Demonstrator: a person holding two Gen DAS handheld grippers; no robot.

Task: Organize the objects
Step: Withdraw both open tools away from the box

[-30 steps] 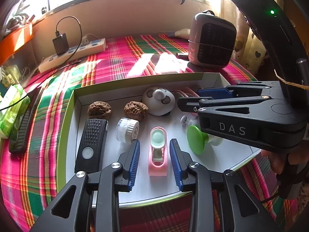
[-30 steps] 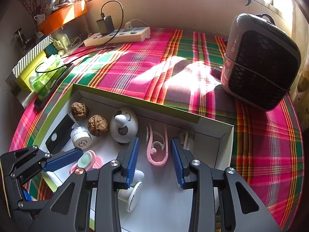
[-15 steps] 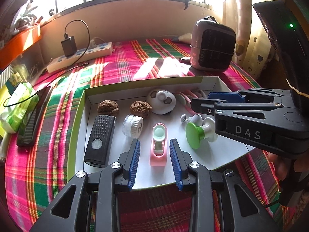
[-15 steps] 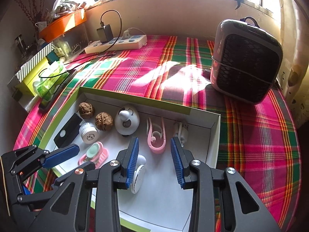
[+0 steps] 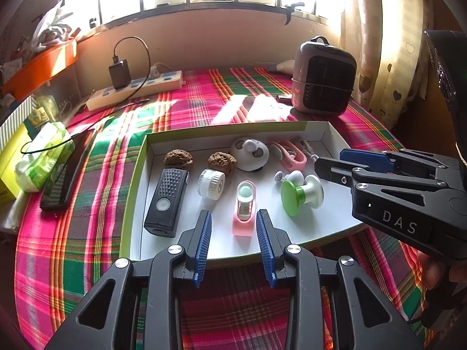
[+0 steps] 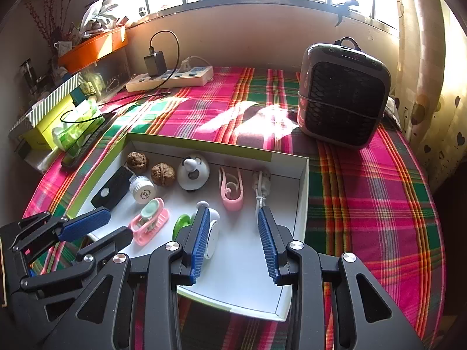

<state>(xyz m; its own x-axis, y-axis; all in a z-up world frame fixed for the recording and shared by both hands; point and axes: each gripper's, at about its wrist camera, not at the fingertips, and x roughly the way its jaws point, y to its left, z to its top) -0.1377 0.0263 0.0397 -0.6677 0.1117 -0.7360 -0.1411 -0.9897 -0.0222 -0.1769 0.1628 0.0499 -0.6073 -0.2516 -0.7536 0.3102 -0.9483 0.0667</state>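
A shallow white box with a green rim (image 5: 137, 175) (image 6: 303, 192) holds two walnuts (image 5: 178, 159), a black remote (image 5: 167, 201), a white jar (image 5: 211, 184), a pink clip with a mint pad (image 5: 244, 207), a green-and-white knob (image 5: 300, 194), a round white toy (image 5: 249, 154), a pink strap (image 6: 231, 189) and a white cable (image 6: 260, 186). My left gripper (image 5: 235, 245) is open and empty above the box's near edge, just short of the pink clip. My right gripper (image 6: 233, 242) is open and empty over the box's near right part, beside the knob (image 6: 181, 225).
The box lies on a pink and green plaid cloth (image 6: 364, 192). A grey heater (image 6: 344, 93) stands at the back right. A power strip with a charger (image 5: 134, 90) lies at the back. A tissue pack (image 5: 43, 154) and a dark flat device (image 5: 65, 175) lie left.
Both grippers have drawn back and up from the box, so more of the table shows. Both stay open and empty. The objects in the box have not moved.
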